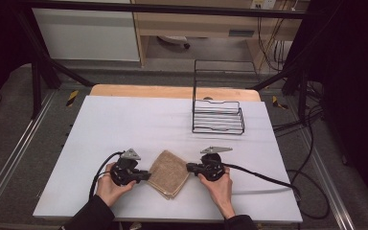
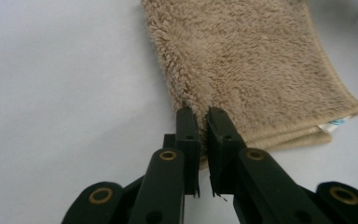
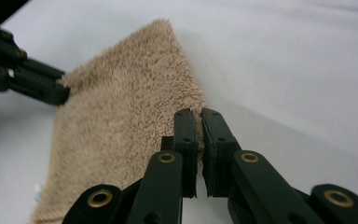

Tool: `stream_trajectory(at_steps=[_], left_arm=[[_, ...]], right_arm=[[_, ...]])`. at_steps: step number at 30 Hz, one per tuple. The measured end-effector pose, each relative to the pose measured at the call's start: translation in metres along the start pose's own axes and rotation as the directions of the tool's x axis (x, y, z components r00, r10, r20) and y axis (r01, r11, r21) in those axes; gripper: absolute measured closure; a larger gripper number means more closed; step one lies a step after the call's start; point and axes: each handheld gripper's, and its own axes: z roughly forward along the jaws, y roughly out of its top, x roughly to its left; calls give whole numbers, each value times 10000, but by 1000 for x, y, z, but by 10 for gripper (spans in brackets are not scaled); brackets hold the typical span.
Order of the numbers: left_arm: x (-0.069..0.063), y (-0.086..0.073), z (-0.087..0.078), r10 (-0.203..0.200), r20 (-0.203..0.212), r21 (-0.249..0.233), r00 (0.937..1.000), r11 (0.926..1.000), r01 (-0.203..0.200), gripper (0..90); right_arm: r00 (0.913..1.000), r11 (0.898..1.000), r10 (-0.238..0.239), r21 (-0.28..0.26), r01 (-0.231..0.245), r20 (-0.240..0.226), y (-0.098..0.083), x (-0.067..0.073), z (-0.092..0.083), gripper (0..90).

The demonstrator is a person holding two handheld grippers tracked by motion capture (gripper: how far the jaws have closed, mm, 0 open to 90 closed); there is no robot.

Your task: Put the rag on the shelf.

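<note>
while a folded tan towel [image 1: 168, 173] lies on the near middle of the white table [image 1: 124, 124], it is pinched from both sides at once. the left gripper [image 1: 145, 176] is closed on the towel's left edge, and in the left gripper view the black jaws are seen nipping the fluffy pile near a corner [image 2: 200, 122]. the right gripper [image 1: 189, 167] is closed on the towel's right corner, the jaws being pressed together on the cloth in the right gripper view [image 3: 196, 122]. a person's hands are wrapped around both tools from the near edge.

the step in hand is judged to be a lift or unfolding of the towel. it is best done if both grips are kept firm and all folded layers are caught, since only a thin bite of cloth is held on each side. the two hands should be raised together and level, so that neither corner is tugged free. a black wire rack [image 1: 218, 116] stands well apart at the far right and should be kept clear of the hanging cloth.
</note>
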Motion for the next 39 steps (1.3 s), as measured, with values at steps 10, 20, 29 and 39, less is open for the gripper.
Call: stream_trajectory(at_steps=[10, 20, 29, 39], left_arm=[[-28, -10, -1, -479, -257, -466, 9985, 9978, 466, 826], [-13, 4, -16, -42, -1307, -881, 9914, 9961, -74, 550], [16, 32, -3, -476, -1432, -1023, 9885, 9942, 330, 262], [34, 46, 27, -846, -1688, -856, 9820, 9938, 708, 371]], right_arm=[[9911, 9912, -1293, 335, 1282, 321, 34, -4, 28, 857], [9835, 9844, -1759, 38, 1759, 428, 34, -3, 27, 663], [9848, 9835, -1702, -566, 1720, 350, 28, -11, -5, 363], [9877, 9886, -1420, -417, 1449, 648, 2, -31, -24, 163]])
